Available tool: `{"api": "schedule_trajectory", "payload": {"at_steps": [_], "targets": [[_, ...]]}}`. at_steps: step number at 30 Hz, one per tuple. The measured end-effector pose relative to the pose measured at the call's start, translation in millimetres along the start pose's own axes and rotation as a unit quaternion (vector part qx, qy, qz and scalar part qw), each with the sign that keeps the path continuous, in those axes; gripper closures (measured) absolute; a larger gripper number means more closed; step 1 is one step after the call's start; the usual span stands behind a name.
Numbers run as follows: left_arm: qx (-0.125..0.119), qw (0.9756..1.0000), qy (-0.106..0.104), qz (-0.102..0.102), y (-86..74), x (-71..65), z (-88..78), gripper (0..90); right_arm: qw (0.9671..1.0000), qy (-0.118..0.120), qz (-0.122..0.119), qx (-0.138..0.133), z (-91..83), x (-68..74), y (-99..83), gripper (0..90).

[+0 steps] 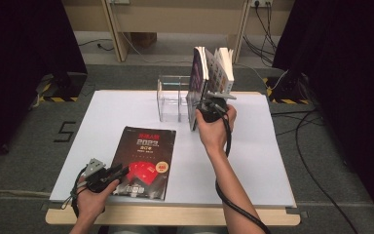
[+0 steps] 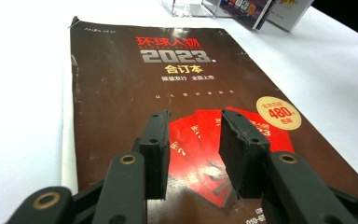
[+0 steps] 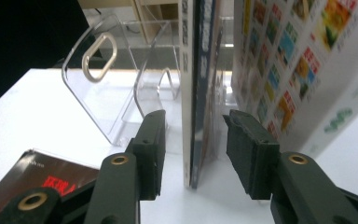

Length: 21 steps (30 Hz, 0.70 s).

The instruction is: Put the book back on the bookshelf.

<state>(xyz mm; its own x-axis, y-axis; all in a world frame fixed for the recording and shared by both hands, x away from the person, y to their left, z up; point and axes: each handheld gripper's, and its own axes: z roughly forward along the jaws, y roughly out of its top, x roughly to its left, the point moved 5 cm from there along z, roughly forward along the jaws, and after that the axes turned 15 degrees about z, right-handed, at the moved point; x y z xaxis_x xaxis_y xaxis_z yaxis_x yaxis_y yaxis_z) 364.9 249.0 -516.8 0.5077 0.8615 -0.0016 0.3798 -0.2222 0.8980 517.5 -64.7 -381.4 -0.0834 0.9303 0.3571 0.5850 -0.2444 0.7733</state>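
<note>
Right hand-held gripper [image 3: 193,140] straddles the upright book [image 3: 192,93] in the clear rack [image 3: 98,74], jaws apart on either side of its lower edge, pads not pressing, so we read it as released. That book's long axis stands vertical, directly ahead of us. Left hand-held gripper [image 2: 191,144] hovers unclenched over the dark magazine [image 2: 168,93] lying flat on the white desk [image 1: 253,161], long axis running away from us. Whether the leaning white book [image 3: 298,60] touches the rack is hard to tell.
</note>
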Motion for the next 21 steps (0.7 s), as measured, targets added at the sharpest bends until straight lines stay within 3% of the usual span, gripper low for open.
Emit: {"api": "schedule_trajectory", "payload": {"at_steps": [11, 21], "targets": [[0.003, 0.9998, 0.019, -0.004, 4.4, 11.0, 0.2, 61.7, 0.9993, 0.018, 0.008, 0.032, -2.6, -7.0, -23.3, 57.8], [0.012, 0.9990, 0.042, -0.010, 3.7, 24.3, -2.6, 59.5, 0.9976, 0.019, 0.007, 0.067, -4.9, -13.8, -45.4, 57.4]]}}
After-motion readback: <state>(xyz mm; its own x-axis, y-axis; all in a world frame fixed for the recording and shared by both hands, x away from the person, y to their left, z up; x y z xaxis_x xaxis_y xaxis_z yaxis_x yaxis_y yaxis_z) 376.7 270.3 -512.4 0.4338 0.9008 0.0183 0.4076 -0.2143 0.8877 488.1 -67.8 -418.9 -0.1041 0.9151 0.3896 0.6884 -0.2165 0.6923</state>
